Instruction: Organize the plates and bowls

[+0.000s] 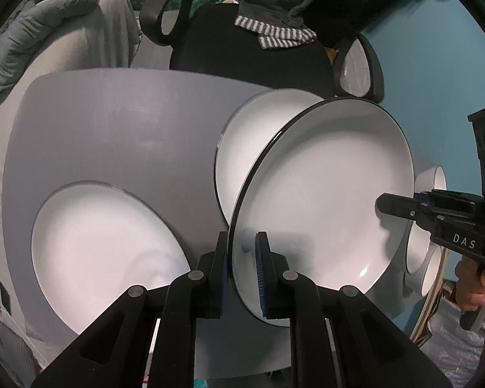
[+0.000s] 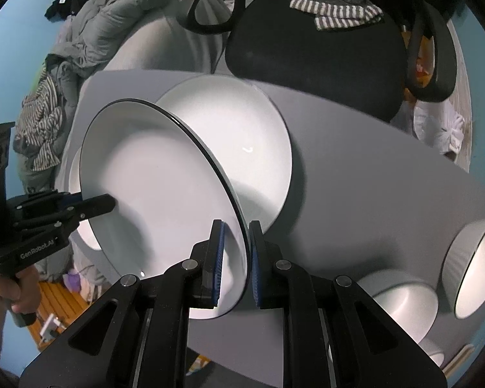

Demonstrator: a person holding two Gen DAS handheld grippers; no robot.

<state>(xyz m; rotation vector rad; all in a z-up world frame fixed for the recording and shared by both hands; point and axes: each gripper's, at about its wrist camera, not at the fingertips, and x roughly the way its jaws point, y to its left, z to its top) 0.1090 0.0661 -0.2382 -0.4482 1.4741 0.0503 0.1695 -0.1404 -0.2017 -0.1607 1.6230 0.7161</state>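
Both grippers hold one white plate with a thin black rim [image 1: 323,194] by opposite edges, lifted above the grey table [image 1: 113,129]. My left gripper [image 1: 241,274] is shut on its near rim. My right gripper [image 2: 236,262] is shut on the other rim, and the plate [image 2: 152,177] shows there too. The right gripper also shows in the left wrist view [image 1: 404,208], and the left gripper in the right wrist view [image 2: 90,205]. A second white plate [image 1: 252,148] lies on the table beneath the held one. A third plate [image 1: 106,249] lies at the left.
White bowls [image 2: 475,268] stand on the table's right side, one upside down [image 2: 401,304]; two show past the plate [image 1: 431,226]. A black office chair [image 1: 252,45] with a striped cloth stands behind the table. Clothes are piled at the left [image 2: 90,26].
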